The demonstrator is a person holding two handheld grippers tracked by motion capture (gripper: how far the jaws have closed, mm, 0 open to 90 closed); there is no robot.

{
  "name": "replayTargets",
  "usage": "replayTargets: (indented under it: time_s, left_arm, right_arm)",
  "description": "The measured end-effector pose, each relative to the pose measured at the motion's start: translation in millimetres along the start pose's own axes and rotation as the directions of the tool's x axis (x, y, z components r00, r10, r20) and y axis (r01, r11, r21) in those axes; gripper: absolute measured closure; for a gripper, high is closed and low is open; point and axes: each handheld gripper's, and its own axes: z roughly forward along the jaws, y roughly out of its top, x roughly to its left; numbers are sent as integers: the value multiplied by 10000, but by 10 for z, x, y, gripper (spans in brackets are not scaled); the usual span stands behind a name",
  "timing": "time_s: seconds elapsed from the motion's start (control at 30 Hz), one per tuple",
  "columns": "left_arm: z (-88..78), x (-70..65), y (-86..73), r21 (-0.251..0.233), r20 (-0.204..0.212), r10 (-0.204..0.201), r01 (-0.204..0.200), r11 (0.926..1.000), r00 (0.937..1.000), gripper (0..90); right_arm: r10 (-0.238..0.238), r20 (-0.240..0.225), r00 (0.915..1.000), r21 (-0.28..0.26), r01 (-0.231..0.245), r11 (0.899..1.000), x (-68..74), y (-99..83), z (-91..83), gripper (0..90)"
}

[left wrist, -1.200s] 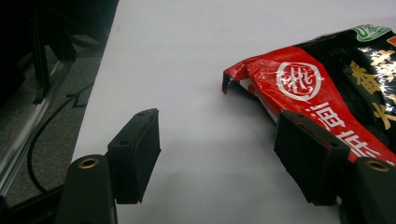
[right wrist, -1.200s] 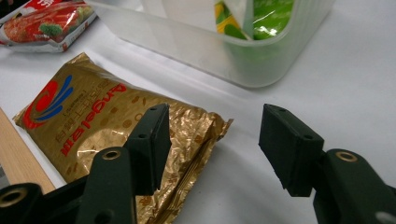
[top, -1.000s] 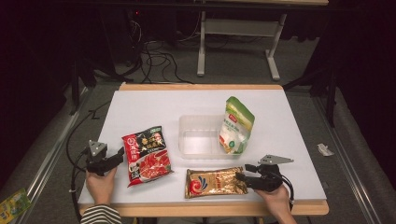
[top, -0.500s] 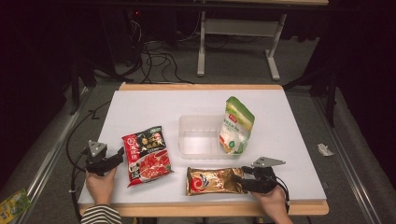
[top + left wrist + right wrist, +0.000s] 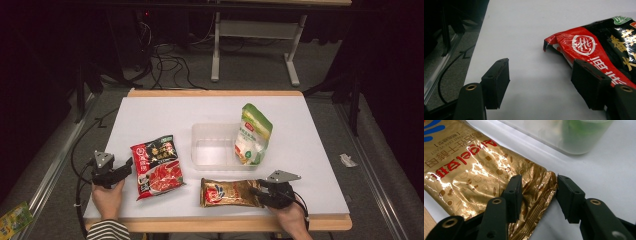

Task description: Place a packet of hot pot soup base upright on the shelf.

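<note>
The gold packet (image 5: 229, 192) lies flat near the front edge of the white table (image 5: 150, 115), right of the middle, with its sealed right end between the jaws of the right gripper (image 5: 261, 192). In the right gripper view that crinkled end (image 5: 541, 192) sits between the two black jaws; they have just been closing, one jaw lies on the foil and the other stands just off its edge, so the packet is not yet pinched. Beyond the packet stands a clear plastic tub (image 5: 212, 147), and a green and white pouch (image 5: 252, 135) leans upright against the tub's right side. A red and black packet (image 5: 157, 165) lies flat left of the tub, well apart from the gold one. The left gripper (image 5: 122, 167) rests at the table's front left, just beside the red packet; in the left gripper view its jaws stand wide apart over bare table, the packet's corner (image 5: 584, 47) beyond them.
</note>
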Motion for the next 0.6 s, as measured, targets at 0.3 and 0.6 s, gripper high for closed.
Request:
replayTargets:
  time_s: [0.3, 0.6]
  left_arm:
    - [-2, -5, -1, -37, -42, 16, -16, 10000, 10000, 316]
    - [1, 2, 0, 5, 18, -8, 8, 10000, 10000, 315]
  right_arm:
    - [-375, 38, 9993, 21, 375, 9993, 12, 6, 12, 773]
    - [-477, -133, 9988, 34, 478, 9989, 16, 25, 25, 899]
